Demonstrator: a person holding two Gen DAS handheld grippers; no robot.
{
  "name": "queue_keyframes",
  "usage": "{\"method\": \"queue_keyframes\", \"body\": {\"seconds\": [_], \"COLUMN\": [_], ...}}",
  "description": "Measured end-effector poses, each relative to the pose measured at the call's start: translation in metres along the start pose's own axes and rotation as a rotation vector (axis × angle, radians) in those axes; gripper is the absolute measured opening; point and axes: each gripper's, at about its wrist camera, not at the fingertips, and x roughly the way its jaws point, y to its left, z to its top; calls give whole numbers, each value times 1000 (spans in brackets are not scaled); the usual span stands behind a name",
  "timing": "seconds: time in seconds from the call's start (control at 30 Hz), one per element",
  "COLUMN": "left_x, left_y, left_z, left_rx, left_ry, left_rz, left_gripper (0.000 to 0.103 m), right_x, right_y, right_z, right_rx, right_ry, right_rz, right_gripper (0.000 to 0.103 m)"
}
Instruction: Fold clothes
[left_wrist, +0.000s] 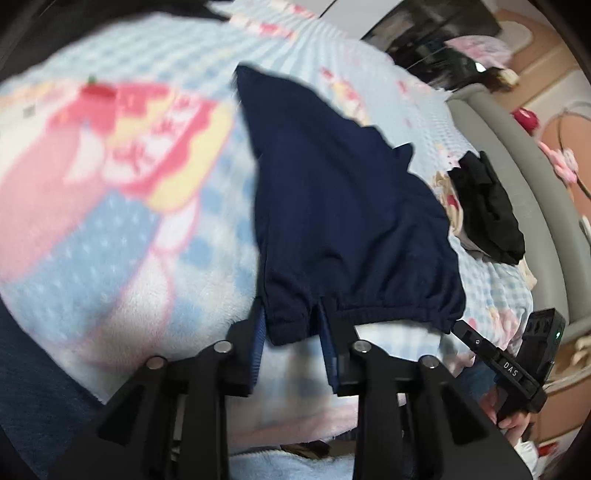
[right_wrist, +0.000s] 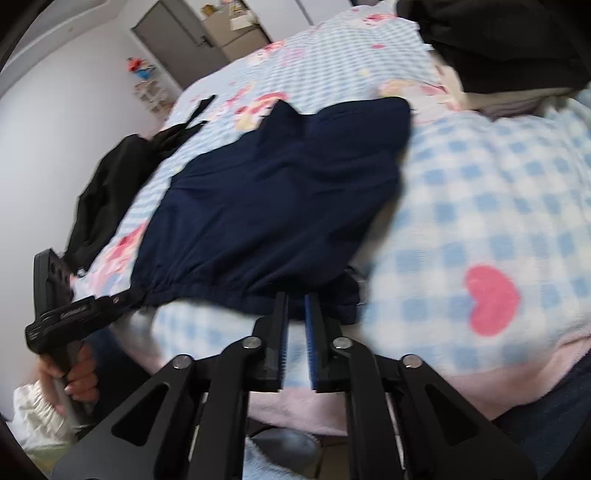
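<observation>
Spread over the bed is a checked blue-and-white fleece blanket with pink cartoon prints, and on it lies a pair of navy shorts, flat, with the elastic waistband toward the person and the legs pointing away. Its long axis therefore runs straight ahead of both tools. The left hand-held gripper is closed on the waistband near one corner, with cloth between its blue pads, and the right hand-held gripper, with only a narrow gap, pinches the same waistband near the other corner. So both hands are equally near, each at its own end of the band. A black garment lies crumpled beside the shorts, on the left side of the bed. Judging from this grip, a fold would carry the waistband forward over the legs.
</observation>
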Motion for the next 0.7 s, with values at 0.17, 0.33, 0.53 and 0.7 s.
{"method": "queue_keyframes", "body": {"seconds": [0.17, 0.33, 0.53, 0.7], "left_x": [-6, -12, -3, -9], "left_y": [6, 5, -8, -14], "left_z": [2, 0, -7, -6], "left_rx": [-15, -48, 25, 77], "left_ry": [-11, -49, -16, -52], "left_rz": [-58, -109, -35, 29], "left_gripper": [40, 45, 45, 17], "right_x": [-14, 0, 9, -16], "right_y": [-3, -9, 7, 5], "right_z": [4, 7, 9, 9], "right_rx": [17, 18, -57, 29], "right_ry": [-72, -25, -6, -25], "right_rz": [-43, -35, -21, 81], "right_gripper": [34, 50, 11, 9]}}
